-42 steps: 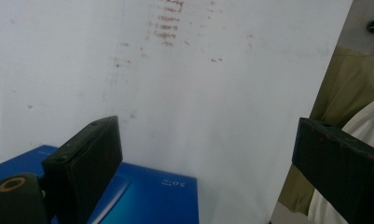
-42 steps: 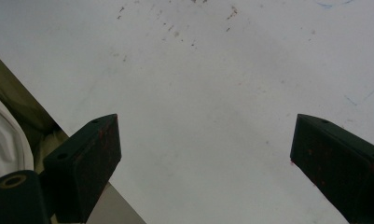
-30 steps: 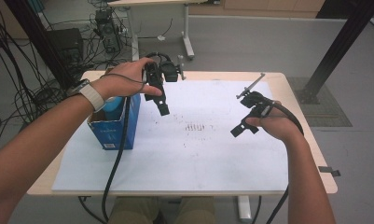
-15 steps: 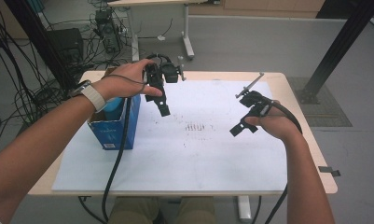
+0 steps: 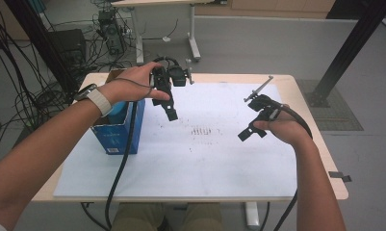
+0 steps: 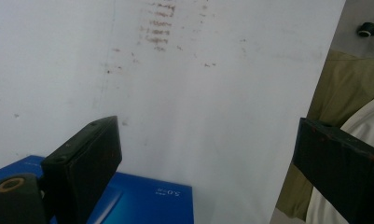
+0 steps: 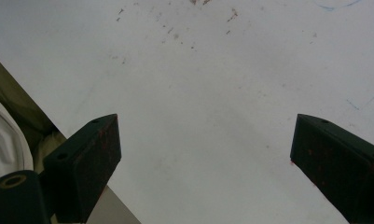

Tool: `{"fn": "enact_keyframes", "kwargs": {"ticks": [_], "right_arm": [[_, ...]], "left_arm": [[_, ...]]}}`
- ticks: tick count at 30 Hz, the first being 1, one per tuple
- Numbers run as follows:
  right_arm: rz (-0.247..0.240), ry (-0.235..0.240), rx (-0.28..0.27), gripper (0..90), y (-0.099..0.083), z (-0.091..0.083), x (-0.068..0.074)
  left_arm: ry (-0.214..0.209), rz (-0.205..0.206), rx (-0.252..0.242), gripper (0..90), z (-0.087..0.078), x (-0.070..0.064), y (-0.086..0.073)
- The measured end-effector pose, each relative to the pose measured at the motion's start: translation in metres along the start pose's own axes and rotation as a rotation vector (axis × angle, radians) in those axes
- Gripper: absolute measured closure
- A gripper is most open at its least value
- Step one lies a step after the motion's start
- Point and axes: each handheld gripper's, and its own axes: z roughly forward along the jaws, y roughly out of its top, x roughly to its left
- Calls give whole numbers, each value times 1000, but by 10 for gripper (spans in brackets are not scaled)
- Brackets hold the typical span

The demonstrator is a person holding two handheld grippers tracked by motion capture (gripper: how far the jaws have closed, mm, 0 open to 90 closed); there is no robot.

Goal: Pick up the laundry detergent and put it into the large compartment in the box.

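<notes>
**High view: both grippers held wide above the white sheet, blue box at the left**

High view shows the left gripper (image 5: pixel 167 103) raised over the back left part of the white sheet (image 5: pixel 181 163), just beside the blue cardboard box (image 5: pixel 118 132), its cable hanging down in front of the box. The box stands upright on the sheet's left edge, top open, under the person's left hand (image 5: pixel 133 86), which wears a watch (image 5: pixel 96 100) at the wrist. The right gripper (image 5: pixel 253 127) is well apart from it, held over the right side of the sheet in the right hand (image 5: pixel 282 127).

Left gripper view has its two black jaws spread wide with nothing between them; a blue corner of the box (image 6: pixel 147 200) lies below them, and a patch of brown specks (image 6: pixel 159 28) marks the sheet farther on.

Right gripper view likewise has the jaws far apart and empty, over bare sheet (image 7: pixel 212 116) with scattered brown specks.
</notes>
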Motion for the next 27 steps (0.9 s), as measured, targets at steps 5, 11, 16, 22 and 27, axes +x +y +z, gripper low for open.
{"fn": "enact_keyframes", "kwargs": {"ticks": [5,11,16,22,27], "right_arm": [[-1,-2,-6,82,-3,-2,1],[5,-4,-5,83,-6,-2,1],[-1,-6,-8,83,-5,-4,2],[2,-3,-5,82,-5,-2,2],[-1,-3,-3,82,-4,-1,1]], "left_arm": [[1,-2,1,83,-1,0,0],[1,-7,-7,83,-1,-2,-1],[1,-10,-7,83,0,-2,-2],[-2,-10,-5,83,0,0,-3],[-3,-13,-6,83,1,1,-4]]}}
